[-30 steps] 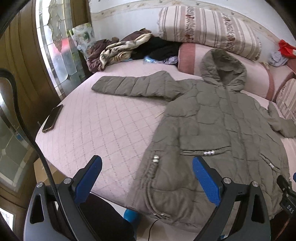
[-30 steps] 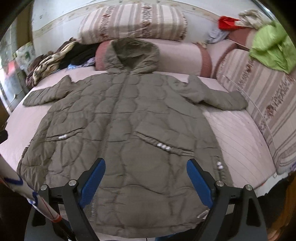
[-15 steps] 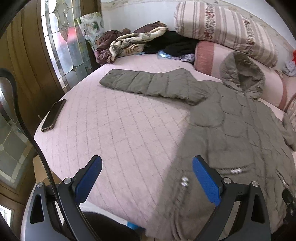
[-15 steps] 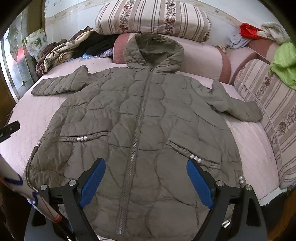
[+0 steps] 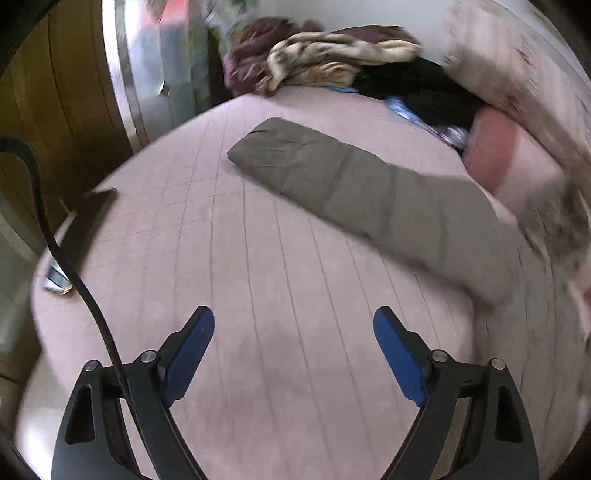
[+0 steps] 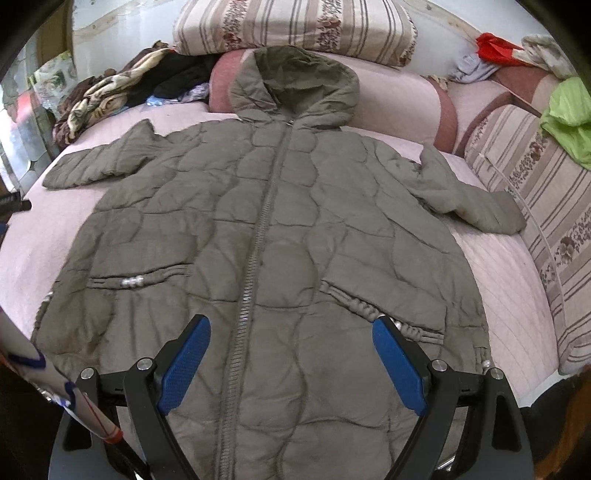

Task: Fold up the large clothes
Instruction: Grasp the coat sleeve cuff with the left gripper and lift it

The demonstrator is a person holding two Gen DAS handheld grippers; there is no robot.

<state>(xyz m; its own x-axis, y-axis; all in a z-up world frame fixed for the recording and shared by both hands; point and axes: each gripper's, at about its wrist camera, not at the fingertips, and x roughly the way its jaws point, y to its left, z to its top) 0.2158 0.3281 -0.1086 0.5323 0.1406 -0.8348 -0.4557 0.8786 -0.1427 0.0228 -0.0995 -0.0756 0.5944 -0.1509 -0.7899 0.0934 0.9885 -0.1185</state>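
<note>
An olive quilted hooded coat (image 6: 266,229) lies flat, zipped, front up on the pink bed (image 6: 509,295), both sleeves spread out. My right gripper (image 6: 291,354) is open and empty, above the coat's lower front near the zipper. My left gripper (image 5: 293,339) is open and empty above bare bedspread; the coat's left sleeve (image 5: 354,188) lies ahead of it, its cuff pointing up-left. The left wrist view is blurred by motion.
A pile of loose clothes (image 5: 325,62) lies at the bed's far left corner. A dark phone (image 5: 85,229) lies near the left edge. Striped pillows (image 6: 295,26) and bolsters line the back and right. A green garment (image 6: 569,110) rests on the right cushions.
My left gripper has swung left and forward, from the coat's hem to bare bedspread near the left sleeve. My right gripper has shifted left and now centres on the zipper.
</note>
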